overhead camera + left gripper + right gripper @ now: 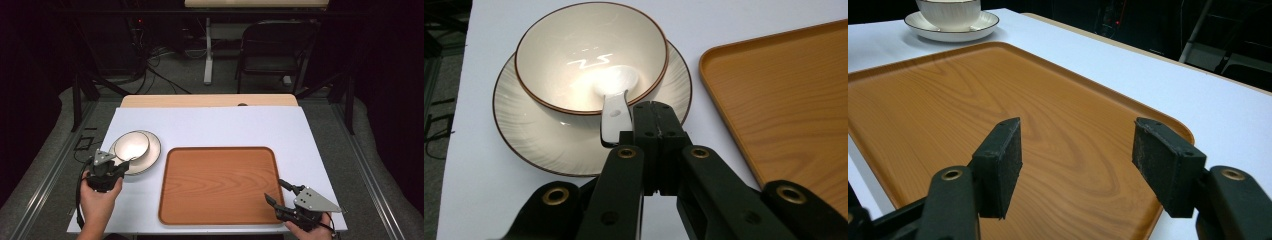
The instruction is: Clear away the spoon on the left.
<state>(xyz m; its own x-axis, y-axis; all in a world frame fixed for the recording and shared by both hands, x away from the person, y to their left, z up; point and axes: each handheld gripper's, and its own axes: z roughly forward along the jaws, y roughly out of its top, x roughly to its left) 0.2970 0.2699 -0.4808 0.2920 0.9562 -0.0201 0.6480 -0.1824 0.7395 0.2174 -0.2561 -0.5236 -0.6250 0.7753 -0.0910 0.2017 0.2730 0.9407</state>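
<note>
A cream bowl (pixel 131 145) with a brown rim stands on a matching plate (pixel 151 159) at the table's left. In the left gripper view a white spoon (pixel 615 112) rests in the bowl (pixel 589 55), its handle leaning out over the rim above the plate (pixel 529 135). My left gripper (pixel 125 162) (pixel 651 107) is shut, its jaws pressed together right beside the handle's end; the handle lies against the left jaw's outer side, not between the pads. My right gripper (pixel 273 189) (pixel 1080 150) stands open and empty over the near right corner of the wooden tray (pixel 215 185) (pixel 948 100).
The tray (pixel 784 100) lies just right of the plate on a white table top (pixel 215 125). Bowl (pixel 948 12) and plate (pixel 935 32) sit far off in the right gripper view. Beyond the table stand a dark chair (pixel 275 50) and cables on the floor.
</note>
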